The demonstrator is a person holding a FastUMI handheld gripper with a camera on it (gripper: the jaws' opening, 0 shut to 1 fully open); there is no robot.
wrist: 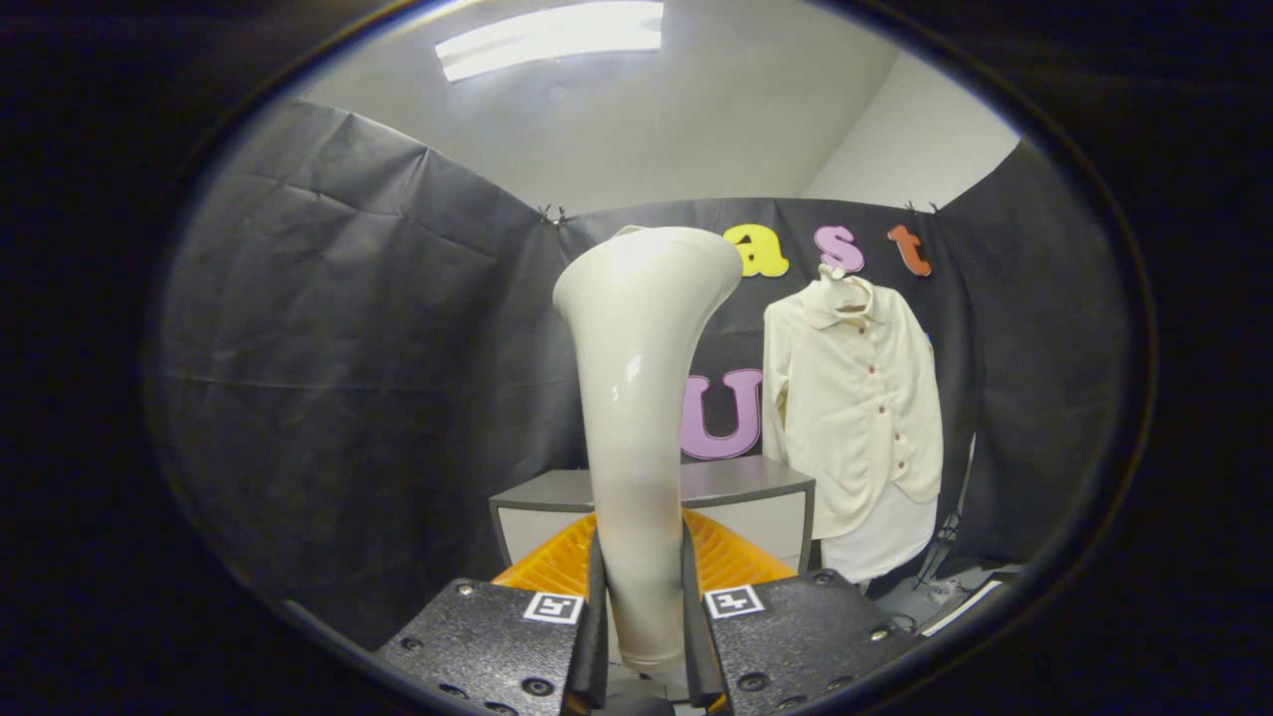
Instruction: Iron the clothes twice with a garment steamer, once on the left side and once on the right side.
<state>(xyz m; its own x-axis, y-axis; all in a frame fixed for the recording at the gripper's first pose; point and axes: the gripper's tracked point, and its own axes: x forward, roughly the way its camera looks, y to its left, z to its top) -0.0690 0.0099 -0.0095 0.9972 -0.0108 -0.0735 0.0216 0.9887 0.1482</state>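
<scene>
At the bottom centre of the frame, the fingers clench the handle of the cream garment steamer, which rises upright between them. The pale shirt hangs right of centre, well beyond the fingers, past an orange rack and grey counter.

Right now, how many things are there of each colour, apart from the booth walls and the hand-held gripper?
Cream or white: 2, the garment steamer held between the fingers of the hand-held gripper, and the shirt hanging beyond them.
Grey: 1, the cabinet.
Orange: 1, the ribbed tray just ahead of the fingers.
Total: 4
</scene>
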